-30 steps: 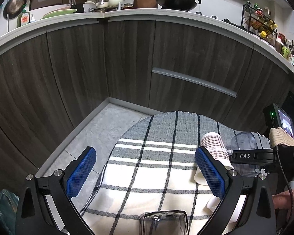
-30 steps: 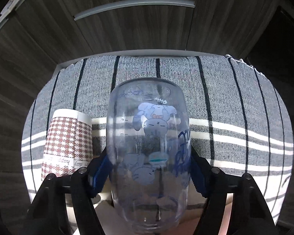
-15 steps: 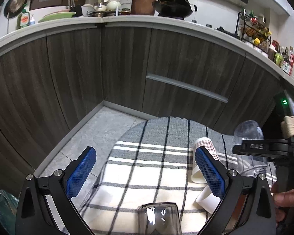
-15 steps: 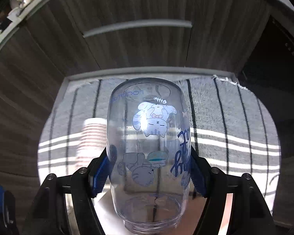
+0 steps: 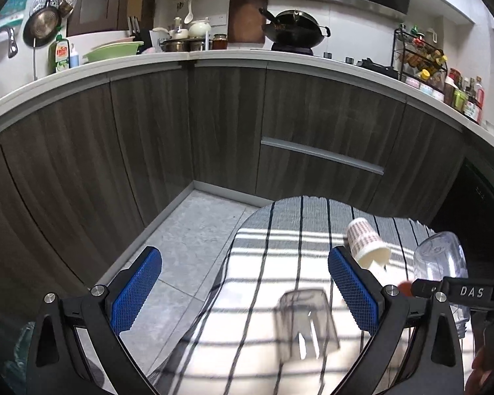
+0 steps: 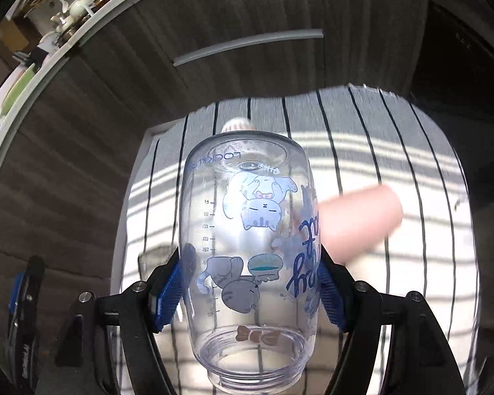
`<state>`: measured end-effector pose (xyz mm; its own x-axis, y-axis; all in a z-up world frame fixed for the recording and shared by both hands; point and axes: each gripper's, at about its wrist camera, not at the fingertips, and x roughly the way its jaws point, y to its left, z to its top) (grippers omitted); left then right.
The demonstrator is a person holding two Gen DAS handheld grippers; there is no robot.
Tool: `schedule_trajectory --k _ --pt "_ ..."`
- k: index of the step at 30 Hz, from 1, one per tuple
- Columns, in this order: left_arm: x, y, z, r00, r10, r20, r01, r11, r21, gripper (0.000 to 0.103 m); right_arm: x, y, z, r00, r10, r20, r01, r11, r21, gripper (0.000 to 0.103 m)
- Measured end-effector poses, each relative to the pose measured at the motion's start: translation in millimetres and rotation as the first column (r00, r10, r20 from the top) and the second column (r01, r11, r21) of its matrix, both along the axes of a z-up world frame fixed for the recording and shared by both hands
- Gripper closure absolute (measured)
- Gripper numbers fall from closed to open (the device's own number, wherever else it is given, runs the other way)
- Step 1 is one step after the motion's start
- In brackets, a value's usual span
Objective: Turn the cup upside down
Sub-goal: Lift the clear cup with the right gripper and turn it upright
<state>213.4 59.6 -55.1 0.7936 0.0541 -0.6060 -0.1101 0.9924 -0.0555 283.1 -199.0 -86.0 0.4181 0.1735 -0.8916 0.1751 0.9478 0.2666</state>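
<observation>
My right gripper [image 6: 250, 283] is shut on a clear plastic cup [image 6: 247, 230] with blue cat drawings, held base away from me, mouth toward the camera, above the striped cloth [image 6: 395, 151]. The same cup [image 5: 441, 260] shows at the right of the left wrist view, gripped by the right tool. My left gripper [image 5: 243, 283] is open and empty, raised over the table's left edge. A clear glass [image 5: 304, 322] stands upside down on the cloth between its fingers, lower down.
A houndstooth paper cup [image 5: 365, 240] lies tilted on the striped cloth [image 5: 280, 263]. A blurred pinkish shape [image 6: 359, 223] shows behind the held cup. Dark wood cabinets [image 5: 214, 125] and a grey tile floor [image 5: 187, 237] surround the table.
Both grippers have risen and tilted up, so more of the kitchen shows. The right gripper keeps the cat cup and has lifted it higher. The left gripper stays open.
</observation>
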Motion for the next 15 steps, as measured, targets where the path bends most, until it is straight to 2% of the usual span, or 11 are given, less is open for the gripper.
schedule_trajectory --k 5,15 --pt "-38.1 6.4 -7.5 0.999 -0.037 -0.025 0.037 0.999 0.002 0.000 -40.8 11.3 -14.1 1.000 -0.010 -0.022 0.011 1.000 0.014 0.032" --pt "-100.2 -10.6 -38.2 0.989 -0.129 -0.077 0.132 0.991 0.033 0.000 -112.4 23.5 -59.6 0.997 -0.003 -0.071 -0.001 0.998 -0.061 0.032"
